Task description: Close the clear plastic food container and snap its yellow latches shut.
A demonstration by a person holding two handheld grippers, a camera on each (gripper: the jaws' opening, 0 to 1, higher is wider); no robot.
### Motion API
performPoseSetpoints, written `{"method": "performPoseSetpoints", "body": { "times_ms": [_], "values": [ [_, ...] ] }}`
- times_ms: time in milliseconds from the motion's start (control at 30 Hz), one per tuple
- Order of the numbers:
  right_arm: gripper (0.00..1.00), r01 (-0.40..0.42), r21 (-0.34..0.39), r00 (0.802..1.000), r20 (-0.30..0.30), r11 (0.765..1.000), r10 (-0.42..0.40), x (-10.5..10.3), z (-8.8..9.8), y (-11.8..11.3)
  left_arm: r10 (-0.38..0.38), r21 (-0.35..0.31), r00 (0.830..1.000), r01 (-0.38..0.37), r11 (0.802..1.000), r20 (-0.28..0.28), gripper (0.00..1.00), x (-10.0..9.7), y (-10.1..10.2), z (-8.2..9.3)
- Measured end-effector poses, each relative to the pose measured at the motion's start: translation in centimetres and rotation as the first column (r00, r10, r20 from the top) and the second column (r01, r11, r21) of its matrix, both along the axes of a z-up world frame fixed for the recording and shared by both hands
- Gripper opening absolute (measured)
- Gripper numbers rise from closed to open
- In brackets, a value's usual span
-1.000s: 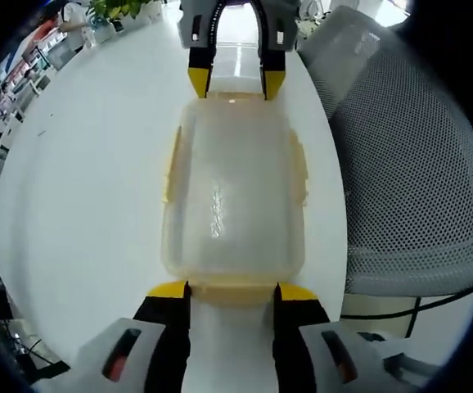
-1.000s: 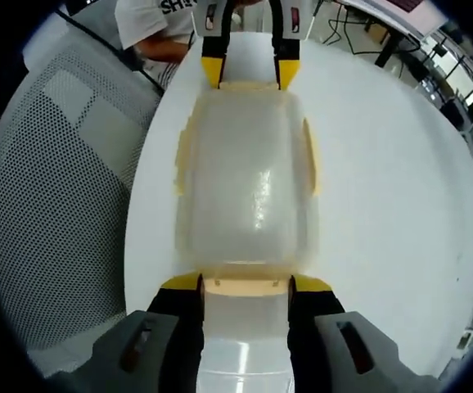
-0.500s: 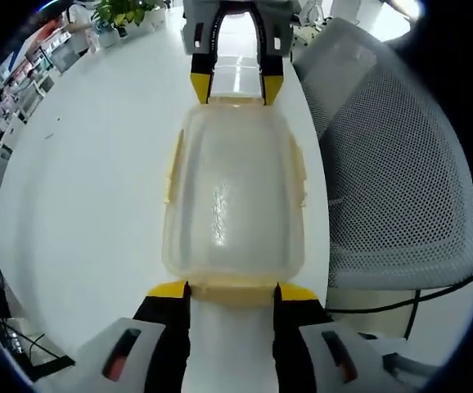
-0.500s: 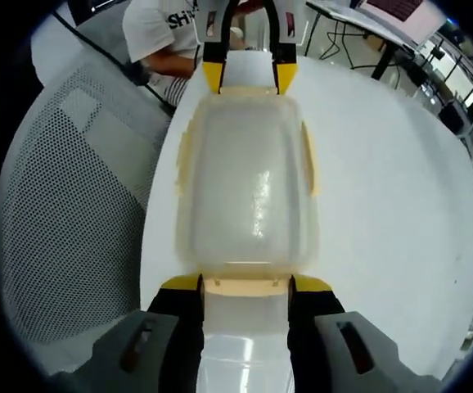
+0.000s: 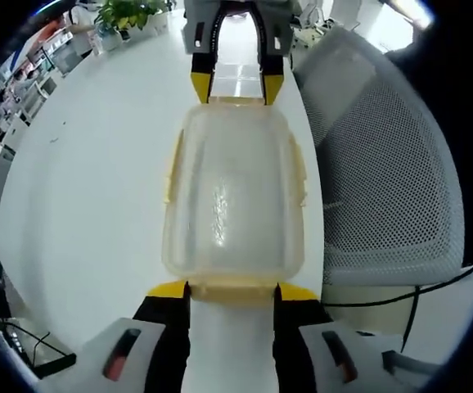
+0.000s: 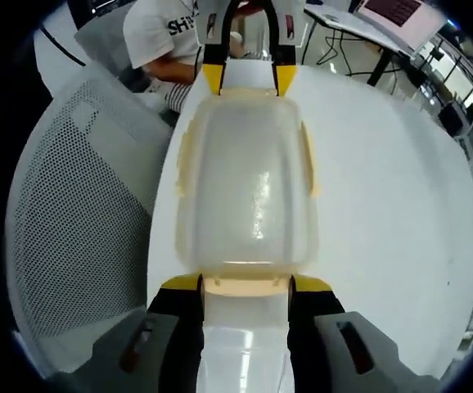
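Each hand-held gripper [image 5: 230,296] has black jaws tipped yellow, grey housing.

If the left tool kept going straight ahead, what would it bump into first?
The left tool would meet the clear plastic food container straight away; its yellow end latch already sits between the jaws.

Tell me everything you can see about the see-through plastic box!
The clear plastic food container is a rounded rectangle of cloudy, see-through plastic with its lid on. Pale yellow latches run along its sides and ends. It lies flat above the white table, beside a grey mesh chair. The left hand-held gripper stands at one end latch and the right hand-held gripper at the opposite end, jaws spread apart. Nothing shows inside it.
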State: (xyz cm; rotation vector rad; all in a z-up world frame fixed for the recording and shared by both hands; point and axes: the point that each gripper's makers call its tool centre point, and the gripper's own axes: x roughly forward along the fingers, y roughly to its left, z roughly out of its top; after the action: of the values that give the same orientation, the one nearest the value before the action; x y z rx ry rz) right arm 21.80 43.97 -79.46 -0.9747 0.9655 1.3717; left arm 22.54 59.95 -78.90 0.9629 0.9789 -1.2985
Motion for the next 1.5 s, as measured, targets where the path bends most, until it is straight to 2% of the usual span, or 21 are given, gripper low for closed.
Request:
{"method": "performPoseSetpoints", "body": {
  "times_ms": [367, 833, 1500],
  "values": [
    [0.36, -0.001, 0.001, 1.0, 0.011, 1.0, 0.001, 0.0, 0.8, 0.0, 0.007, 0.0, 1.0, -0.007, 1.0, 0.0, 0.34, -0.1, 0.0, 0.7],
    [0.36, -0.005, -0.008, 1.0, 0.008, 1.0, 0.005, 0.0, 1.0, -0.5, 0.017, -0.012, 1.0, -0.017, 1.0, -0.003, 0.34, -0.2, -0.5, 1.0],
    [0.36, -0.019, -0.005, 1.0, -0.003, 1.0, 0.019, 0.4, 1.3, -1.7, 0.033, -0.008, 0.999, -0.033, 0.999, -0.013, 0.34, -0.1, -1.7, 0.9]
  ]
}}
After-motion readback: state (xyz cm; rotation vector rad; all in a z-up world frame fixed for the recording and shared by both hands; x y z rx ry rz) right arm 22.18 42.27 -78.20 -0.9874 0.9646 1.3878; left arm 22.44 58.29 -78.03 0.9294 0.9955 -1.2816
